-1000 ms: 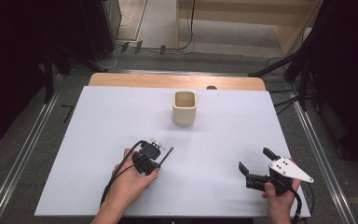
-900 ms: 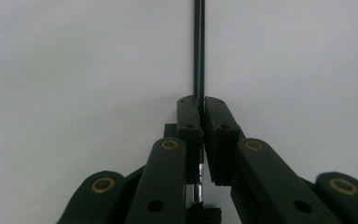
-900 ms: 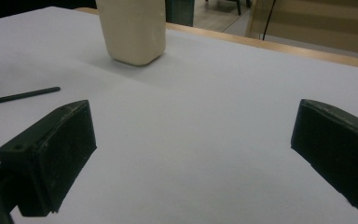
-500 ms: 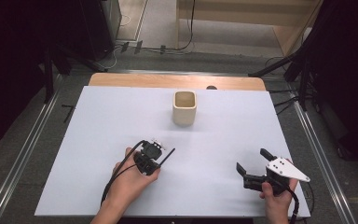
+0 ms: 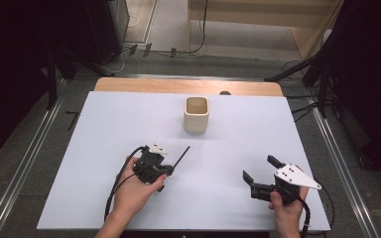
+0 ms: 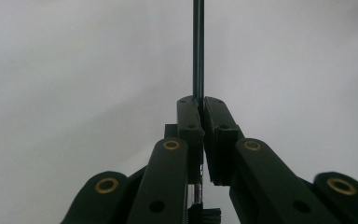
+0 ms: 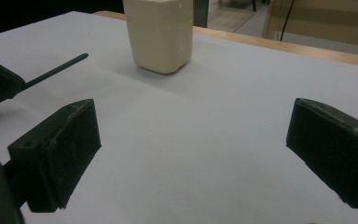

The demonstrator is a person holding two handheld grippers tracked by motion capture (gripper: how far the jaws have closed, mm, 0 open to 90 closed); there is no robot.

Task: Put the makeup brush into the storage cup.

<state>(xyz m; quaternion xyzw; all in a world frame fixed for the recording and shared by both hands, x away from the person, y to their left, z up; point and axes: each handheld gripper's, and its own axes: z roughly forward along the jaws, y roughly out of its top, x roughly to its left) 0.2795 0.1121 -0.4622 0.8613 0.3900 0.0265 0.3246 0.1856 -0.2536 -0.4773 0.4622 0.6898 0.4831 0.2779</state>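
My left gripper (image 5: 170,168) lies near the table's front left, held in a hand, and is shut on a thin black rod (image 5: 181,155). The rod sticks out forward and to the right, toward a cream square cup (image 5: 196,115) that stands upright at the table's middle back. In the left gripper view the jaws (image 6: 200,100) pinch the rod (image 6: 198,46) near its lower end. My right gripper (image 5: 262,169) is at the front right, open, with nothing between its pads (image 7: 60,140). It faces the cup (image 7: 158,32) and the rod (image 7: 56,70).
A white sheet (image 5: 104,129) covers the table, with a wooden strip (image 5: 144,85) along the far edge. Metal rails (image 5: 25,158) run down both sides, and cables lie on the floor beyond the far edge.
The rod in my left gripper now points slightly more toward the cup. Both hands have stayed about where they were.
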